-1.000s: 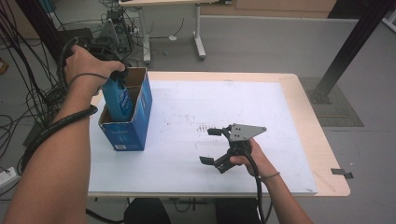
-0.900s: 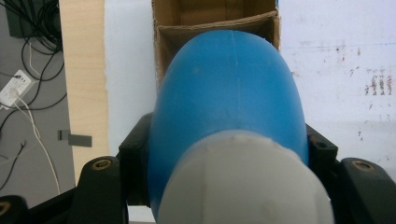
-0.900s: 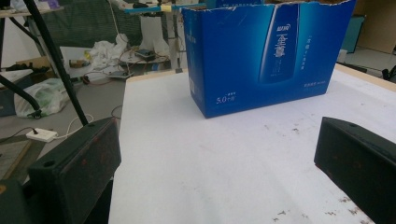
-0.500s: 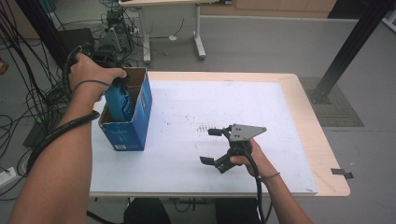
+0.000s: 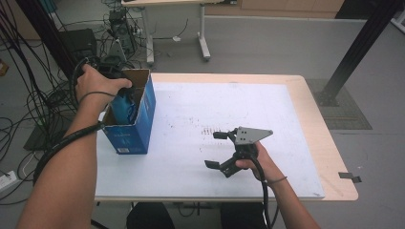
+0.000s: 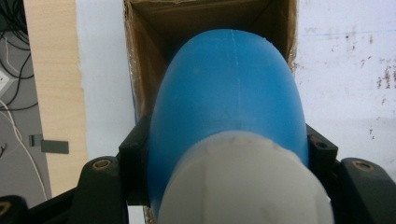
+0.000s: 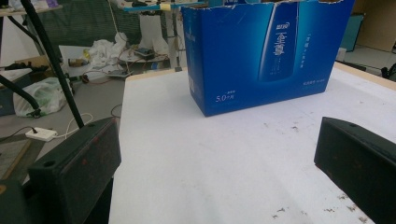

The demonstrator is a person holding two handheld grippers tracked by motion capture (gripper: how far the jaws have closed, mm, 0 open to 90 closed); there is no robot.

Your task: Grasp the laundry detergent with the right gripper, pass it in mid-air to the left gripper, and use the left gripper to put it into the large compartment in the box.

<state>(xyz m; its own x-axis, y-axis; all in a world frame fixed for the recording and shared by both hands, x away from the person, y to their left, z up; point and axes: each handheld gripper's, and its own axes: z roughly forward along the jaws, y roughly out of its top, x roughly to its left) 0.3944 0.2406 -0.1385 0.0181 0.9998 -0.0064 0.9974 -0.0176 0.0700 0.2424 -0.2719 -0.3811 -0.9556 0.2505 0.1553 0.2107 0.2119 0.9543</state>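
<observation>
An open blue cardboard box stands at the table's left edge. Over it my left gripper points down, shut on a blue bottle that is partly inside the box. In the left gripper view the blue bottle with its white cap sits between the two black jaws of the left gripper, above the box's brown inside. My right gripper lies on the white sheet near the front, open and with nothing in it. In its own view the right gripper faces the box.
A white sheet covers most of the wooden table. Cables and equipment lie on the floor at the left. A black post stands at the right, and another table's legs stand behind.
My left hand has come down with the blue bottle, which now sits lower in the box. The right gripper has stayed where it was.
</observation>
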